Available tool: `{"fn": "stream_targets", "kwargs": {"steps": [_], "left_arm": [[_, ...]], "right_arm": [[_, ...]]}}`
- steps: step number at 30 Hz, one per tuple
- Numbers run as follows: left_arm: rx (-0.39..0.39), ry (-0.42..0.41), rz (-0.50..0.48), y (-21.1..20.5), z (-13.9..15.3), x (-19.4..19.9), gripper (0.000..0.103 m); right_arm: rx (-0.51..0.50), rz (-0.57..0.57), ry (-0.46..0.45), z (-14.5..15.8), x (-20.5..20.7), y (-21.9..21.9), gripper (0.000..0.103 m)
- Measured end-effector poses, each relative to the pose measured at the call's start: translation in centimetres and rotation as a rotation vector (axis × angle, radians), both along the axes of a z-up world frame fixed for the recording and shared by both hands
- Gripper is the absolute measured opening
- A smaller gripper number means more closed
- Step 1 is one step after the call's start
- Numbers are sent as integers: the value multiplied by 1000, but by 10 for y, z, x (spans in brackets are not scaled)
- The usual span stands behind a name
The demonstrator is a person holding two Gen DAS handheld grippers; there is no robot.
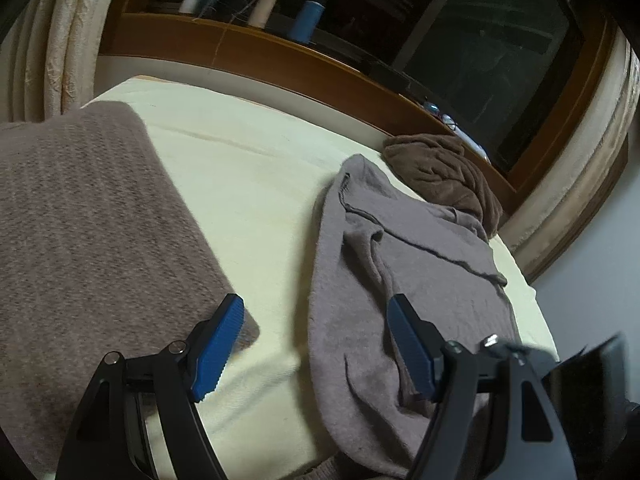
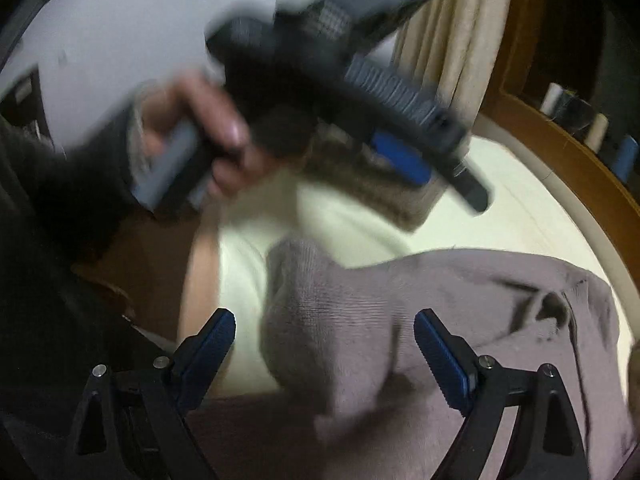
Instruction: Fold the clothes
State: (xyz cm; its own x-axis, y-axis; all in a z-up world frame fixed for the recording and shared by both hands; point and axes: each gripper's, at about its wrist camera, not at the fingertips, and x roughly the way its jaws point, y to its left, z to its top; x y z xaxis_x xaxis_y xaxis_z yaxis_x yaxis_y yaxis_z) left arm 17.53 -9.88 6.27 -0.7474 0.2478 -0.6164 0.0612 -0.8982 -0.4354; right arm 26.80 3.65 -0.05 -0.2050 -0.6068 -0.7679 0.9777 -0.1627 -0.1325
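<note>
A folded taupe knit garment (image 1: 88, 216) lies at the left on the cream bed cover (image 1: 248, 184). My left gripper (image 1: 317, 304) is open, its left pad over that garment's near corner and its right pad over an unfolded grey sweater (image 1: 404, 264). In the right wrist view, my right gripper (image 2: 324, 316) is open, with a bunched end of the grey sweater (image 2: 332, 320) between its pads. The left gripper (image 2: 360, 100) shows there blurred, held by a hand (image 2: 200, 120) above the folded garment (image 2: 372, 184).
A crumpled dark brown garment (image 1: 444, 172) lies beyond the sweater by the wooden window sill (image 1: 280, 60). Thread spools (image 1: 304, 20) stand on the sill. Cream curtains (image 1: 68, 52) hang at the left. The bed's edge (image 1: 532, 300) drops off to the right.
</note>
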Motion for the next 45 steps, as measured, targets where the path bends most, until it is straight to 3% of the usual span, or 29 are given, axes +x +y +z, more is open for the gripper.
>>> {"fn": "stream_targets", "kwargs": {"steps": [1,2,5,14,19,23,28,30,32,36,45], "left_arm": [[-1,0,1,-1,0,0,78],[-2,0,0,-1,0,0,78],[-2,-2,-2,-2,0,-1,78],[2,-9,-13,2,-3,-7,78],[8,0,1,1,1,-9,78],[1,9,-11,5,5,-13,78],[-5,0,-24,10,3,-19,78],[-10,-6,-28,12,2,-18,78],[-23,-18,-27,13,1,-14,78],[-30,-33,12,3,-2,-2,78],[-6,-18,41,-9,-4,7,78]], "right_arm": [[22,5,-24,-7,-2,-6,76],[25,-10,-57,-11,-7,-8,48],[-18,-57,-122,-9,-22,-5,29],[-208,-184,-239,16,-56,27,20],[-391,-301,-286,46,-82,67,13],[-546,-480,-301,69,-112,122,13],[-548,-552,-292,73,-122,154,16],[-500,-508,-270,70,-108,141,31],[-458,-449,-239,64,-96,126,87],[-358,-312,-119,54,-72,90,89],[45,-16,452,8,-11,25,87]]}}
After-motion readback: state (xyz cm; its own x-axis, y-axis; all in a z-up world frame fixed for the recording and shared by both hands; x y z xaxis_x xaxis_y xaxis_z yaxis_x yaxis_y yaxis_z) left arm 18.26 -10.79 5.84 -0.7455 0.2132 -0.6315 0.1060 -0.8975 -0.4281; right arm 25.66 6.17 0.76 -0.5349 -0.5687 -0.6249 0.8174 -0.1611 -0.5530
